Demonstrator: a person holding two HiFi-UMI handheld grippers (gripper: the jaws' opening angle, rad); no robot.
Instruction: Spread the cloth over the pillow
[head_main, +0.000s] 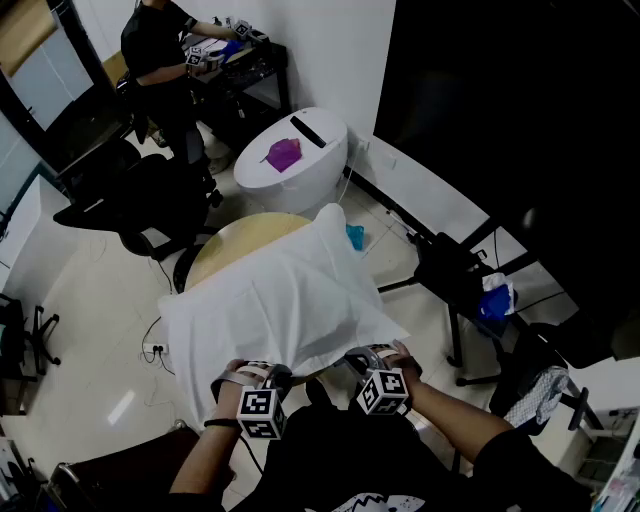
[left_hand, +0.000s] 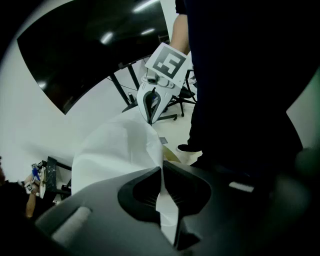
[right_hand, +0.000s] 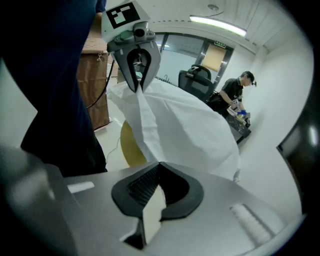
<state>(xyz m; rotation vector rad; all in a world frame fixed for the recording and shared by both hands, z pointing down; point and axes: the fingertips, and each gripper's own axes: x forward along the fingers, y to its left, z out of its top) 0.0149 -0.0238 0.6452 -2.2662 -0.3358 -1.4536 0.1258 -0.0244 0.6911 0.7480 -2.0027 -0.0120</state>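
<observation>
My left hand-held gripper (head_main: 264, 374), low and left of centre in the head view, and my right hand-held gripper (head_main: 372, 357) just beside it are both clenched on the near hem of the white cloth (head_main: 285, 295). Both point steeply down, wrists close together. I judge this the draw-and-smooth step: next I should pull the hem evenly toward me and apart. Beyond, mid-frame, the cloth mounds over what I take for the pillow, hidden beneath, on the round counter (head_main: 228, 248).
</observation>
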